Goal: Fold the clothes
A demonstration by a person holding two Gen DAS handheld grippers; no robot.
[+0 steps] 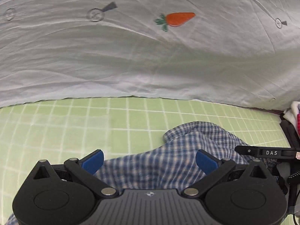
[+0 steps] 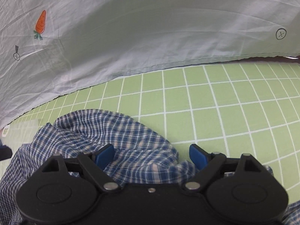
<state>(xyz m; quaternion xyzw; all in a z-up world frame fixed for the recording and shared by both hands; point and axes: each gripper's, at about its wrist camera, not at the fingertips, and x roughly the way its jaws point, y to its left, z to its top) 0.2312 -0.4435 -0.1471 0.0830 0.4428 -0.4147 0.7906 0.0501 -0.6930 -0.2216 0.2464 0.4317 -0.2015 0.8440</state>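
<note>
A crumpled blue-and-white plaid garment (image 1: 187, 155) lies on the green gridded mat (image 1: 75, 123). My left gripper (image 1: 150, 161) is open, its blue pads spread wide over the cloth, gripping nothing. In the right wrist view the same plaid garment (image 2: 105, 135) lies bunched at the lower left of the mat (image 2: 225, 103). My right gripper (image 2: 151, 155) is open above the garment's right edge, with cloth between and below the spread fingers. The right gripper's black body (image 1: 266, 152) shows at the right edge of the left wrist view.
A pale grey sheet with a carrot print (image 1: 180, 18) hangs behind the mat and also shows in the right wrist view (image 2: 40, 23). White and pink things (image 1: 294, 112) sit at the mat's far right edge.
</note>
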